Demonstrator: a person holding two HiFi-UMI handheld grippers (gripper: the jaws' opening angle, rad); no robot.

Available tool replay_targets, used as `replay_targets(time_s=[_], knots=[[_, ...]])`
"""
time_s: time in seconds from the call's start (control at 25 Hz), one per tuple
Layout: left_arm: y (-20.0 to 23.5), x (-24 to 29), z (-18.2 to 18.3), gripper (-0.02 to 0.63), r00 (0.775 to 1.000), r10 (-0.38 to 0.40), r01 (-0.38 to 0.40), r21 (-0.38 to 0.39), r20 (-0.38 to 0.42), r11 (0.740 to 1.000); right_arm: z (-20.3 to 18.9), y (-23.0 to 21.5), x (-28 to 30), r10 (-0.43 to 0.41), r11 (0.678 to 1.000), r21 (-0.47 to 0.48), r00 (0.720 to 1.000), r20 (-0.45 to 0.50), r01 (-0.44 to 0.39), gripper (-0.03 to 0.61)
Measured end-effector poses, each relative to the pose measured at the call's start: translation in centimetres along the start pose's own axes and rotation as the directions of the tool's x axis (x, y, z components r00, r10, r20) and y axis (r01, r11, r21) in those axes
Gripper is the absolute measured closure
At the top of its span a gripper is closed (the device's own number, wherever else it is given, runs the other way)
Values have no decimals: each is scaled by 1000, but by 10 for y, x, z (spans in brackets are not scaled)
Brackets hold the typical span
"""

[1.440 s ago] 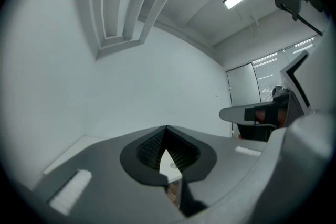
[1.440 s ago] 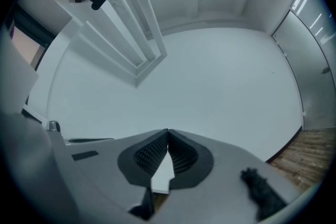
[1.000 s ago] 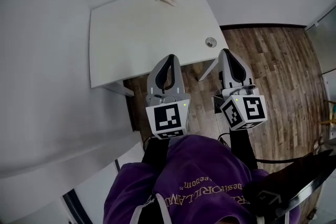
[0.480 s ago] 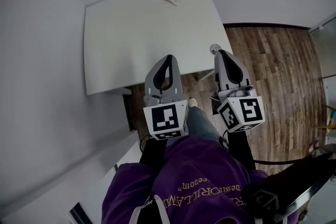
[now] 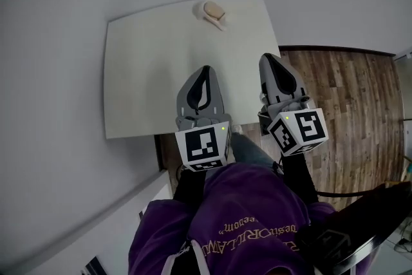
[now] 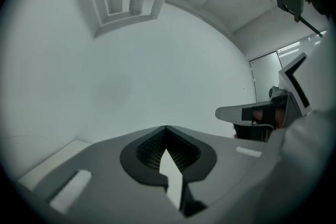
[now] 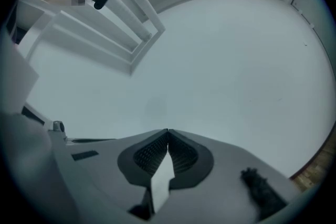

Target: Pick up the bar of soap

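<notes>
**Both grippers shut and empty at the near side of the table, soap at the far edge**

The white table [image 5: 148, 67] stands against a plain grey wall, and everything here is placed from it. At its far edge, right of the middle, lies the bar of soap [image 5: 212, 9], a pale beige oval. It rests on a small white holder [image 5: 221, 24] whose lip pokes out toward the near right. The soap lies flat, with its long axis running roughly along the table's far edge and slightly slanted. Its right end sits a little nearer the person than its left end.

From the head view, the left gripper [image 5: 205, 69] reaches over the near half of the table, its tip about mid-depth. Its jaws are pressed together with nothing between them. The right gripper [image 5: 266, 58] hangs at the table's right edge, level with the left one, and its jaws are likewise closed on nothing. In each gripper view the ribbed pads meet at the tip, with only blank wall beyond them. Only bare tabletop lies between the two tips and the soap, which is well apart from both.

Right of the table runs a brown wood floor [image 5: 351, 96]. On the near side stands the person in a purple sweatshirt [image 5: 241, 209]. The marker cubes [image 5: 205, 147] on the grippers sit just ahead of the person's chest.
</notes>
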State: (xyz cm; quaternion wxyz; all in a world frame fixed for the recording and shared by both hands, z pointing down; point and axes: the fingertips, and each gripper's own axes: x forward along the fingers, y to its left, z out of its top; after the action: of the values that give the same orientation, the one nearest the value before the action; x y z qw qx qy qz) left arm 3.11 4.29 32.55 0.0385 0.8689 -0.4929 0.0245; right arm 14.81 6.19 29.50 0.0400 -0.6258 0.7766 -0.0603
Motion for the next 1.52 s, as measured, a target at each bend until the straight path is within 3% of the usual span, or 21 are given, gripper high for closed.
replay_targets(time_s=[0.52,0.8,1.0,1.2,1.28,1.52], knots=[[18,88,-6,609,984,167,-169,-28,-68,985,-30,-53,102,170,985,-12,970,-174,-175,569],[41,110,-22,609,972,197,-202,-21,-126,979,-67,-67,146,130,989,-38,957,-258,-144,569],[62,129,-28,609,971,193,-205,-77,-139,976,-89,-76,194,142,977,-100,930,-340,-186,569],[76,145,-35,609,971,179,-196,-101,-157,975,-115,-94,255,195,958,-107,875,-444,-268,564],[83,150,-40,609,971,172,-192,-114,-163,975,-127,-97,277,209,941,-133,845,-492,-311,513],[102,158,-55,609,966,175,-203,-139,-191,969,-168,-88,317,299,857,-153,716,-630,-492,406]])
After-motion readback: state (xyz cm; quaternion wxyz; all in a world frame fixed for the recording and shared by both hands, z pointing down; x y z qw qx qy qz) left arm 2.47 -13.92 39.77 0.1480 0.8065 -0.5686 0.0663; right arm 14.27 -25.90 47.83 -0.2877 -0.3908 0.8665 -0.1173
